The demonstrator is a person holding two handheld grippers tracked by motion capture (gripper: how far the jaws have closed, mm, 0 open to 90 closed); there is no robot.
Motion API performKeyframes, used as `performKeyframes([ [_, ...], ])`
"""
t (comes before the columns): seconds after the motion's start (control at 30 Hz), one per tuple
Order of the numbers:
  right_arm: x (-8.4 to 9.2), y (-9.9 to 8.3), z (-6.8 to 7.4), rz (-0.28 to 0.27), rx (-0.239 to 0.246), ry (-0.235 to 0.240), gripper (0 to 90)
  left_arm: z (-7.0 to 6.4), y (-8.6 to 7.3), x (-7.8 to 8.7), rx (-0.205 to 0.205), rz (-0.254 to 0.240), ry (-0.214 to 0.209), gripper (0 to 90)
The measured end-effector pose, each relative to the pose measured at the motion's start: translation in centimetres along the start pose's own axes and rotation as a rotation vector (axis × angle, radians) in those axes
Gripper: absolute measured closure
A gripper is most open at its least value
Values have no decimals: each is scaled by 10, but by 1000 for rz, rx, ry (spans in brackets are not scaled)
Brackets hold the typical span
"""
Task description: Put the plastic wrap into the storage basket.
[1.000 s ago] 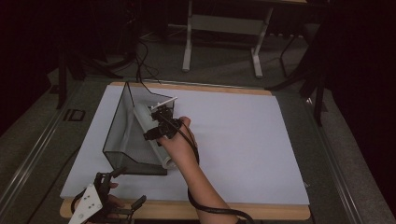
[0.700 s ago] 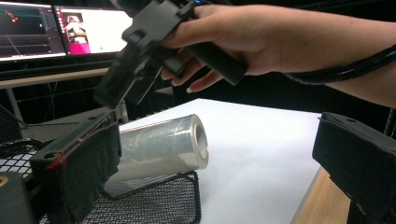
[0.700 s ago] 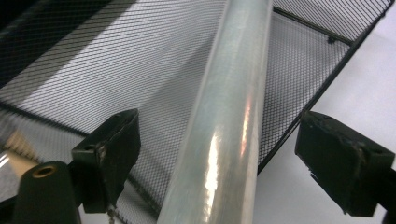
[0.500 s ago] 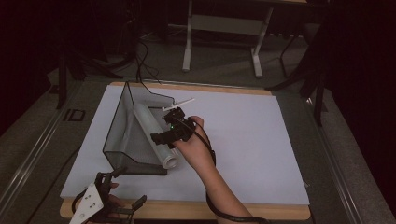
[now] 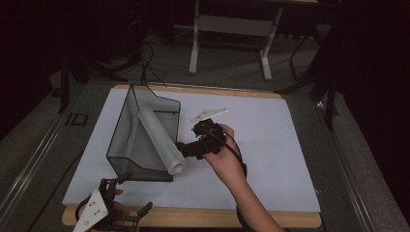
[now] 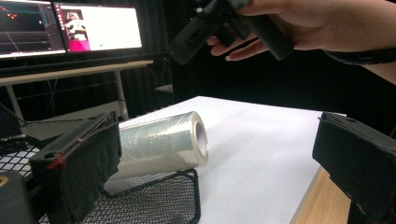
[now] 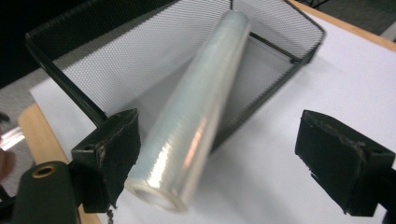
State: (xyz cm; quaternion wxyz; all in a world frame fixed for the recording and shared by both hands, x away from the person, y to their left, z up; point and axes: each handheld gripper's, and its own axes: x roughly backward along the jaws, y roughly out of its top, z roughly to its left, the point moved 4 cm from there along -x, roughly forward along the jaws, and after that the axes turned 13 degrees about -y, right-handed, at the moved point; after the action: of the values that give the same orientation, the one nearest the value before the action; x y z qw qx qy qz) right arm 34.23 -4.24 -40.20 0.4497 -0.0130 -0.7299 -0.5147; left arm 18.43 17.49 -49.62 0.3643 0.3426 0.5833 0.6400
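Observation:
A roll of clear film (image 5: 159, 140) lies slanted in a black mesh tray (image 5: 128, 125). Its near end sticks out over the tray's low front rim. My right gripper (image 5: 186, 149) hovers just right of that end and points at it. Its jaws have just been opening and are open, with the roll (image 7: 196, 112) beyond them and no pad touching it. My left gripper (image 5: 131, 194) rests at the table's front left edge, open and holding nothing. Between its jaws (image 6: 215, 177) I see the roll's hollow end (image 6: 198, 137) and the tray's mesh rim (image 6: 159, 196).
A white sheet (image 5: 270, 154) covers the wooden table (image 5: 193, 218). Beyond the table's far edge stand a metal frame (image 5: 232, 29) and cables on the floor. Two lit monitors (image 6: 70, 25) stand on a desk beyond the tray in the left gripper view.
My right gripper has let go of the roll and drawn back down and to the right, out of the tray. The roll stays lying in the tray. My left gripper has not moved.

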Motion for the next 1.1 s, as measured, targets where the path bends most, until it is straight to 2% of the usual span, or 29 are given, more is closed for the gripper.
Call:
performKeyframes([
  [0.3, 20, -26, -27, -56, 2, -52, 140, 0, 0, -1, -1, -1, -2, 16],
  [0.37, 26, -34, -36, -84, -4, -61, 138, 0, 0, -1, -1, 1, -2, 16],
  [0.43, 31, -42, -45, -95, -9, -86, 139, -1, 0, -1, -2, 0, -4, 15],
  [0.53, 38, -54, -57, -114, -32, -97, 139, -1, 0, -1, -2, 2, -4, 15],
  [0.83, 48, -94, -84, -90, -33, -144, 138, -1, 0, -2, 0, 3, -4, 16],
  [1.1, 58, -124, -101, -120, -42, -186, 135, -1, -1, -3, -2, 5, -4, 16],
])
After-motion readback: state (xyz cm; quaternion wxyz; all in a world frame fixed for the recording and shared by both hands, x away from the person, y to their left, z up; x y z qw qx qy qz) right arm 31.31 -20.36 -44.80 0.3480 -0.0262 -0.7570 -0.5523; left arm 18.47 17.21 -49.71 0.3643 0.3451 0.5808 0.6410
